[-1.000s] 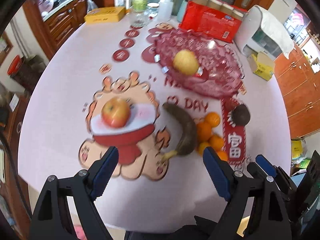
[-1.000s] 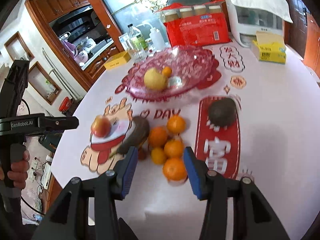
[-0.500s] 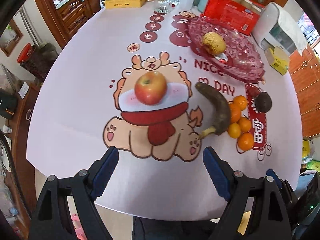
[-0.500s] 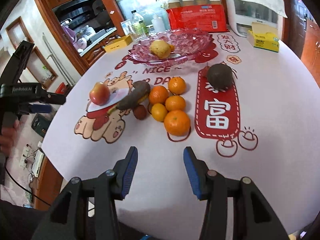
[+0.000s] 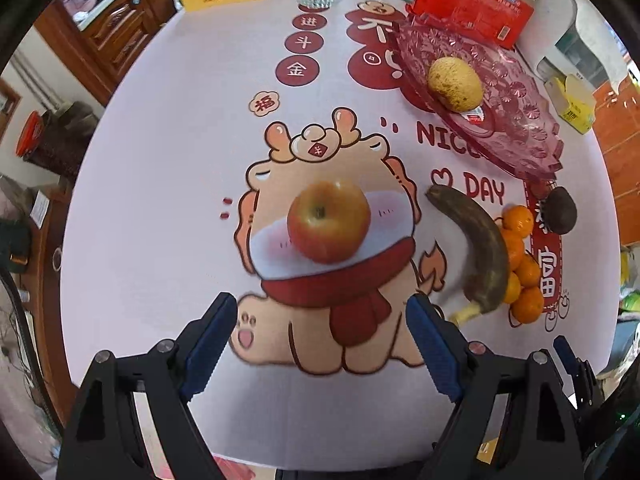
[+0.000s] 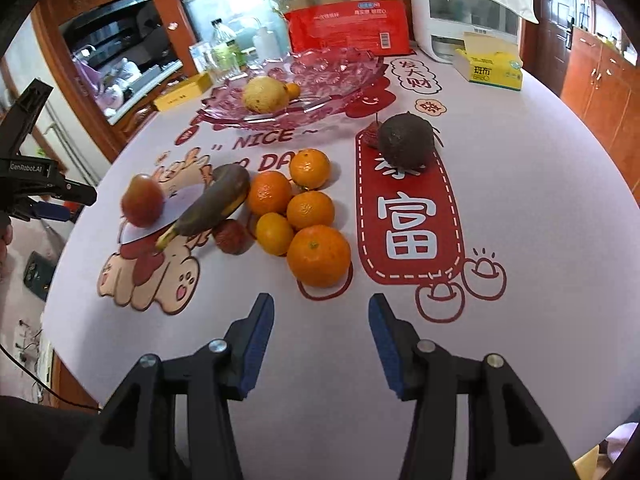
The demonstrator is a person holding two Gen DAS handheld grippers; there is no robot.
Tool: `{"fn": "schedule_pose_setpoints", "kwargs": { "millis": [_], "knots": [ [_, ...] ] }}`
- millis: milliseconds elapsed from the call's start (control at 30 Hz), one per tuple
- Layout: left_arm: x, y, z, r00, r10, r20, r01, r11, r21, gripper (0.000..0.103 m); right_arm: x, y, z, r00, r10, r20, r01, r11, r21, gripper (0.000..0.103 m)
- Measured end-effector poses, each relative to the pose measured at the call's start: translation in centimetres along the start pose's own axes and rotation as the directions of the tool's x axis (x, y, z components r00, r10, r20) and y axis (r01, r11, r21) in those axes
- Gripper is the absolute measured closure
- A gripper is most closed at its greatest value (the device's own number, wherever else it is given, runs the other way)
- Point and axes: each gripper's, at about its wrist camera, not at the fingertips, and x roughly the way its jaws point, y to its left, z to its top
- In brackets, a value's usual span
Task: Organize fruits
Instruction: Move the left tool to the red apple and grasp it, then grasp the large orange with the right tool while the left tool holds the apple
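left claw (image 5: 320, 336) wide open, empty, low in the frame. apple (image 5: 329, 221) sits dead centre of the left view, just beyond the gap between the jaws, alone on the counter (image 5: 168, 168). judged step: lining up on the apple for a pick, grasp not yet begun.

right claw (image 6: 321, 332) open too, narrower spread, nothing held. nearest orange (image 6: 319, 256) sits centre frame just past its tips, with four more oranges behind it, touching.

banana (image 5: 476, 248), dark and overripe, lies right of centre against the oranges. dark round fruit (image 6: 406, 142) apart, upper right of centre. bowl (image 6: 340, 76) at upper centre holds a pear (image 6: 265, 94) and a small orange.

next move likely: ease left claw forward until jaws straddle the apple, close gently, carry to the bowl.
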Motion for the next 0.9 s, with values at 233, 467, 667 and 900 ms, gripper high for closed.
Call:
{"fn": "schedule_pose_setpoints", "kwargs": {
  "millis": [233,467,667,900],
  "knots": [
    [5.0,0.8,3.5,0.991,-0.058,-0.119,0.065,0.997,0.052,0.013,2.8,1.5,1.1,0.995,-0.086,-0.056,0.088,0.996,0.026,0.050],
    [8.8,0.9,5.2,0.975,-0.097,-0.200,0.121,0.986,0.112,0.012,4.8,2.4,2.2,0.983,-0.175,-0.063,0.177,0.983,0.041,0.050],
    [10.7,1.2,6.4,0.968,-0.104,-0.229,0.140,0.979,0.148,0.012,6.3,2.9,2.9,0.967,-0.236,-0.096,0.240,0.970,0.035,0.050],
    [11.8,1.2,7.5,0.964,-0.129,-0.231,0.172,0.969,0.177,0.018,6.6,3.1,2.9,0.957,-0.273,-0.099,0.278,0.960,0.031,0.050]
  ]
}}
